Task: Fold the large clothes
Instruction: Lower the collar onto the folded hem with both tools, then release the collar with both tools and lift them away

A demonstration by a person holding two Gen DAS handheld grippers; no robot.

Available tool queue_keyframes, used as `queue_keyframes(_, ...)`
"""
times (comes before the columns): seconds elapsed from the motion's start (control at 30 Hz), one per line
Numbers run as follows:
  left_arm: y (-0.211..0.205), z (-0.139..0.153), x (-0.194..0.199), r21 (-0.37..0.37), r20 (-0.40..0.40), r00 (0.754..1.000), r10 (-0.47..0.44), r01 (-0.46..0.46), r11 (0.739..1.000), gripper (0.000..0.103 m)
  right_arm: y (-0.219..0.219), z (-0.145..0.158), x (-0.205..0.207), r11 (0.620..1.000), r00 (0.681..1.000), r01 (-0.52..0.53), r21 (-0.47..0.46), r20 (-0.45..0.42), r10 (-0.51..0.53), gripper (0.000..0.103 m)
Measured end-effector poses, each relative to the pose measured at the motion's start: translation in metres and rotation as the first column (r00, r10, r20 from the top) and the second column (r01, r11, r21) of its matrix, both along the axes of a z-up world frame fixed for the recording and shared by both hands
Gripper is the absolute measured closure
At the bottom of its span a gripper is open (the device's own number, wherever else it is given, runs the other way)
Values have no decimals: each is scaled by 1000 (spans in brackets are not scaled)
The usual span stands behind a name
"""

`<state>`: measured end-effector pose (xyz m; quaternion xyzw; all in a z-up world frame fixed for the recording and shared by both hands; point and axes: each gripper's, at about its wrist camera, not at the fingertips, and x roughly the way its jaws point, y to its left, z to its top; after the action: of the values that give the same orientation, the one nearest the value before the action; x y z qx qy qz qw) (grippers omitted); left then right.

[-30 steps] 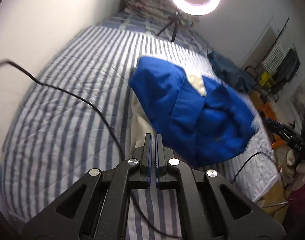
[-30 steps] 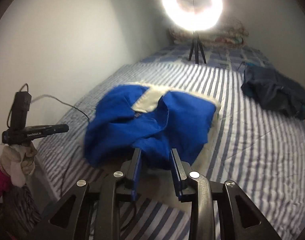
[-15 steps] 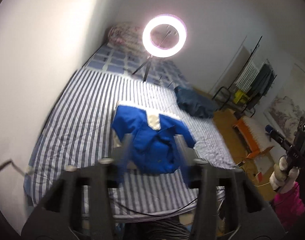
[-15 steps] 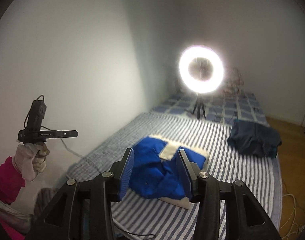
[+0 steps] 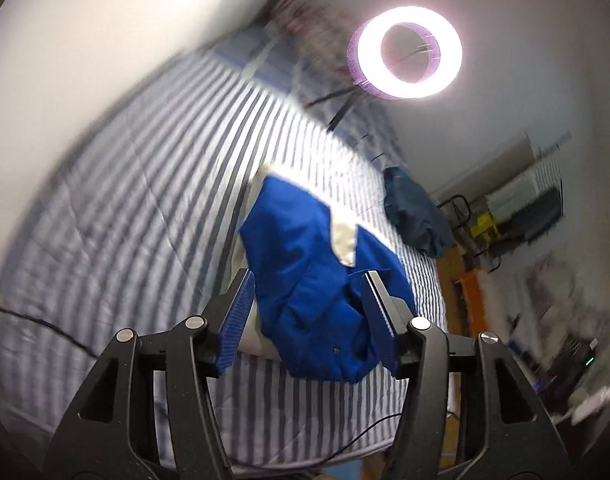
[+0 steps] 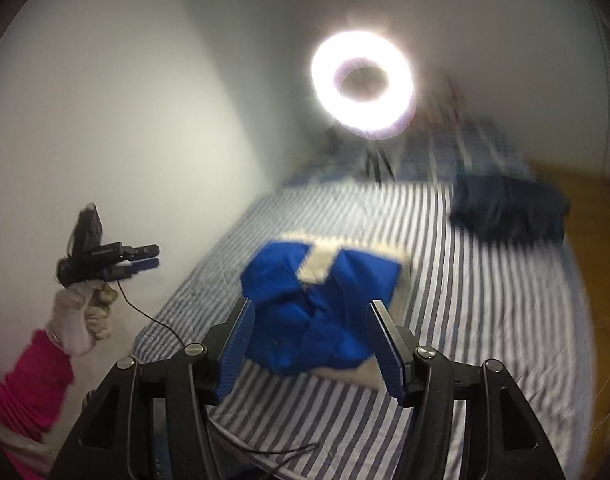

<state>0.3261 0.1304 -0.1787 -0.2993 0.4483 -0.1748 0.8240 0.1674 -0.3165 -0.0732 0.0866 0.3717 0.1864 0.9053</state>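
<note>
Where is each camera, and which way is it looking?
Left wrist: sits on the left gripper, looking down its opening, empty jaws at the blue jacket on the striped bed.
Right wrist: sits on the right gripper, jaws opening and empty; shows the gloved hand with the other gripper.
Both share: jacket, bed, ring light, dark garment.

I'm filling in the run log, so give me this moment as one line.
stage: blue garment lies folded on striped bed | left gripper: opening, empty | right gripper: opening, empty | dark garment: beside, untouched
</note>
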Motion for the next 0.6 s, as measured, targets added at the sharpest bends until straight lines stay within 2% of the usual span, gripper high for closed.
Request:
queue_keyframes(0.03, -2, -18, 13, -13, -32, 999, 17, -17, 1000, 46, -6, -11, 7, 1000, 1000, 9, 21, -28, -8, 42)
queue_keyframes(0.13, -8, -49, 37, -27, -93, 995, 31, -33, 999, 46, -25, -54, 37, 996, 990, 72, 50, -122, -65, 42)
queue_keyframes(0.23, -16, -46, 47, -5, -84, 996, 17, -18, 1000, 46, -42, -71, 51, 990, 979, 135, 41, -160, -127, 44)
queue_keyframes(0.3, -22, -28, 47, 52, -33, 999, -19, 21, 998, 46, -51, -62, 49, 987, 979, 142, 76, -158, -129, 44)
queue_keyframes(0.4, -27, -7, 52, 128, 13, 998, -54, 52, 990, 45, -55, -30, 31, 991, 990, 111, 75, -101, -103, 43)
queue_keyframes(0.47, -23, -4, 60, 116, 9, 999, -36, 35, 993, 37, -52, -12, 19, 994, 992, 100, 39, -76, -97, 40)
queue_keyframes(0.53, -20, -11, 70, 75, -7, 1000, -15, 16, 997, 35, -50, -4, 16, 996, 994, 89, 18, -60, -88, 36)
queue_keyframes(0.6, -19, -28, 82, 34, -52, 999, -2, 4, 999, 35, -50, -11, 18, 997, 995, 77, 22, -63, -75, 35)
